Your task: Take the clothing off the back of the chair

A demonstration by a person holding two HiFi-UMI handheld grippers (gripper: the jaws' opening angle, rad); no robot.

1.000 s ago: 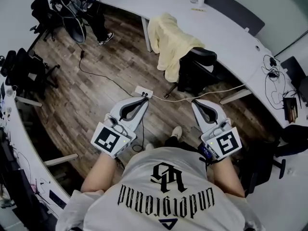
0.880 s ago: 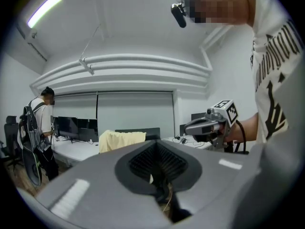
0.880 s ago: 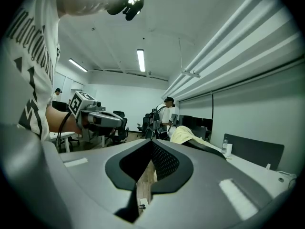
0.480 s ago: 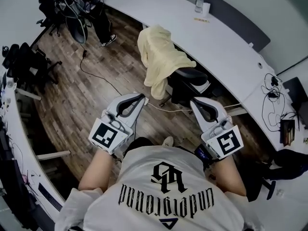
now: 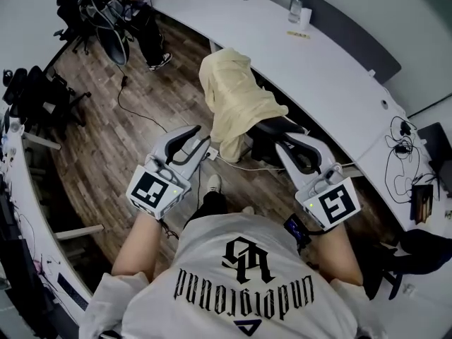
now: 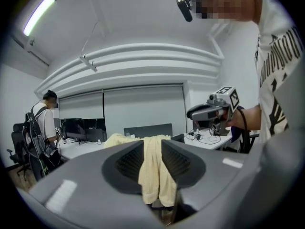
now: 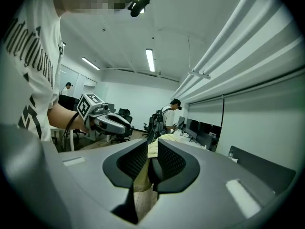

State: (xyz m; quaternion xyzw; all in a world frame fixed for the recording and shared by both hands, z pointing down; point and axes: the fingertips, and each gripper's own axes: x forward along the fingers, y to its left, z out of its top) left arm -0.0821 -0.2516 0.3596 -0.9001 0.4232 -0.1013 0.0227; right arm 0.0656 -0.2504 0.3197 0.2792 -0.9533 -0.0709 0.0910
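A pale yellow garment (image 5: 236,101) hangs over the back of a black office chair (image 5: 286,129) beside the curved desk. My left gripper (image 5: 198,134) is just short of the garment's lower left edge, not touching it. My right gripper (image 5: 284,150) hovers over the chair's seat side. Both sets of jaws have just been opening and stand slightly open with nothing between them. Through the left gripper's (image 6: 152,163) gap the garment (image 6: 155,175) shows hanging ahead. The right gripper's (image 7: 150,165) narrow gap also shows the garment (image 7: 153,149) beyond.
A long curved white desk (image 5: 332,62) runs behind the chair, with a bottle (image 5: 295,9) on it. A power strip (image 5: 210,152) and cables lie on the wood floor. A person (image 5: 138,16) stands at the far left among black chairs (image 5: 35,97).
Both grippers have moved forward toward the chair, which now lies much closer. Their jaws have parted slightly.
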